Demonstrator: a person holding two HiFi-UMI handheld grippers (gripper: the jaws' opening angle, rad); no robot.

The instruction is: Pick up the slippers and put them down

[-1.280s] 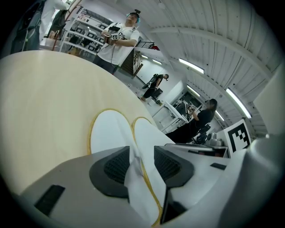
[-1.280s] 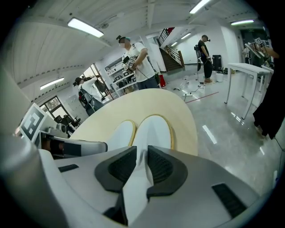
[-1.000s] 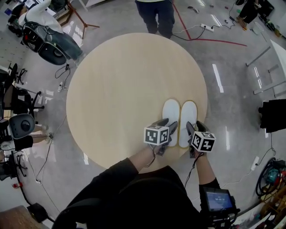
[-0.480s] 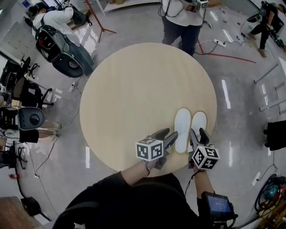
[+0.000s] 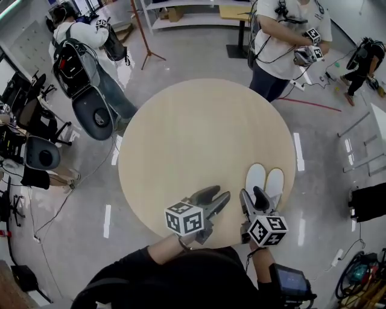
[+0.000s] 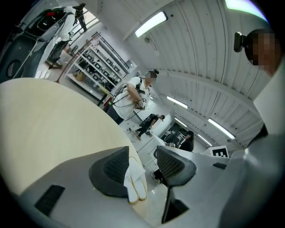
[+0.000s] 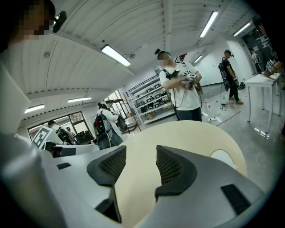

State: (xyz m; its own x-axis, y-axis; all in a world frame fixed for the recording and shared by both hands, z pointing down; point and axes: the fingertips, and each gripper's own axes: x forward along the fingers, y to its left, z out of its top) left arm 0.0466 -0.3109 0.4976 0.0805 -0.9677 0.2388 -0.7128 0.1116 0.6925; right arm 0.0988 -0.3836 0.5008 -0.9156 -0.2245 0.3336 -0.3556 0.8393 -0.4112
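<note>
The round tabletop (image 5: 181, 139) is bare over most of its surface, with open room across the middle, the far edge and the left edge. The white slippers (image 5: 272, 181) lie side by side, touching, at the near right edge, toes pointing to the far side; the right one sits almost at the rim.

The left gripper (image 5: 212, 198) hangs over the near edge, just left of the slippers, its jaws spread with nothing held. In its own view the left gripper (image 6: 144, 162) frames the slippers (image 6: 133, 180) lying beyond the gap. The right gripper (image 5: 253, 199) is at the slippers' near ends, jaws also released. Its own view shows only bare tabletop (image 7: 147, 147) between the jaws of the right gripper (image 7: 140, 164), with one slipper (image 7: 225, 156) off to the right.

A standing person (image 5: 283, 42) is close to the far right edge, and the floor is open around the other sides. A person with a backpack (image 5: 78, 45) stands by a chair (image 5: 93, 114) beyond the left edge, and shelving (image 5: 193, 12) lines the far wall.

A second ago both grippers were over the slippers' heels. Since then both have drawn back toward the near edge and the left one has moved off to the left. The slippers have not moved on the tabletop.
</note>
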